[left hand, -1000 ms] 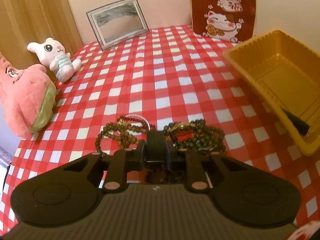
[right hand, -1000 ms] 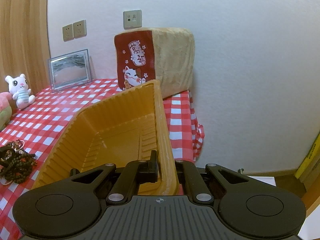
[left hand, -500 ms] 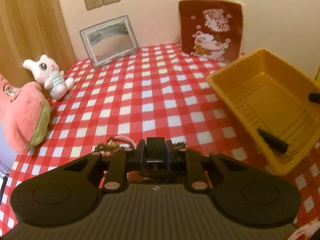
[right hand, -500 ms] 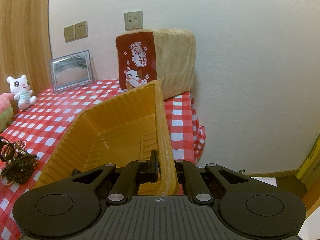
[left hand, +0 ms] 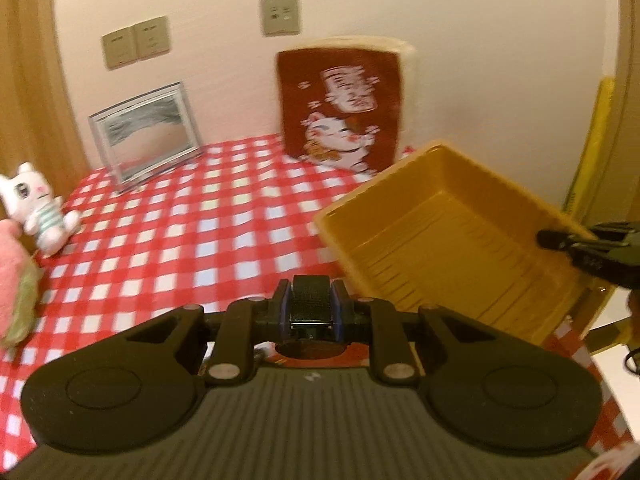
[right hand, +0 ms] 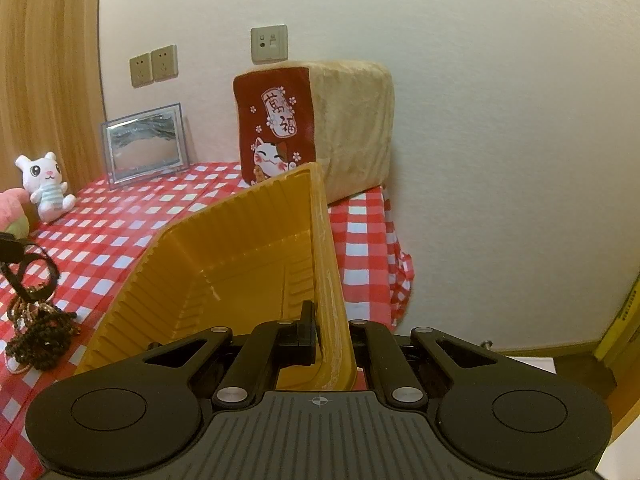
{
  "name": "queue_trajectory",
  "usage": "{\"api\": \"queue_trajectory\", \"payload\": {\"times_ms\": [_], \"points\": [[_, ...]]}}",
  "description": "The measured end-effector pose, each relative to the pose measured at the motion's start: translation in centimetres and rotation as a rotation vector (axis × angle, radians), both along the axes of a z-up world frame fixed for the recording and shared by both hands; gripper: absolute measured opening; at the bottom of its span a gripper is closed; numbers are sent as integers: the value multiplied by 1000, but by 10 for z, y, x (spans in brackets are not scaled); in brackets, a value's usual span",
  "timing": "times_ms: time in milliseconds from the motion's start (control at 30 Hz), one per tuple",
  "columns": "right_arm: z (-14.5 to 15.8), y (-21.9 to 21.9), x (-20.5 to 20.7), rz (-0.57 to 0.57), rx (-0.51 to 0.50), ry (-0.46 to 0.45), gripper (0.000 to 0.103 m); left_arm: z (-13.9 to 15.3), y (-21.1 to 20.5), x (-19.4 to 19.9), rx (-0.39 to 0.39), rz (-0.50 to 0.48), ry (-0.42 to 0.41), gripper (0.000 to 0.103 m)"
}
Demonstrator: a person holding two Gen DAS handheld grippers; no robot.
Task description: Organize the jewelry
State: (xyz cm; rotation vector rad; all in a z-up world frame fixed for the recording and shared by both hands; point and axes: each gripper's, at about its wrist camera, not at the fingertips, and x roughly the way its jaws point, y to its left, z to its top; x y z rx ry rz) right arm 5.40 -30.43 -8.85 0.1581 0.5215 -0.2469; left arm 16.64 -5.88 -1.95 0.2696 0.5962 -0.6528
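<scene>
Carrying the bead bracelets [right hand: 38,332] clamped in the left gripper [left hand: 311,309], clear the rim of the yellow tray [right hand: 256,276], which the right gripper [right hand: 318,334] clamps tilted.

I am looking into a home, likely a bedroom or a living room corner. A table [right hand: 372,232] under a red and white checked cloth stands against a plain cream wall with three wall sockets [right hand: 153,65]. At its far edge I see a cushion [right hand: 316,128] printed with a lucky cat and a framed sand picture [right hand: 145,142]; at its left edge sit a white plush bunny [right hand: 45,186] and a pink plush [left hand: 12,276]. Wood panelling [right hand: 48,72] lines the left side.
</scene>
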Motion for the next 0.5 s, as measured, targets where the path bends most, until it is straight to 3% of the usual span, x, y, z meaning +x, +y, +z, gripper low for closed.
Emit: {"api": "queue_trajectory", "payload": {"times_ms": [500], "points": [[3, 3, -1, 7, -22, -1, 5, -19, -92, -22, -95, -199, 144, 18]]}}
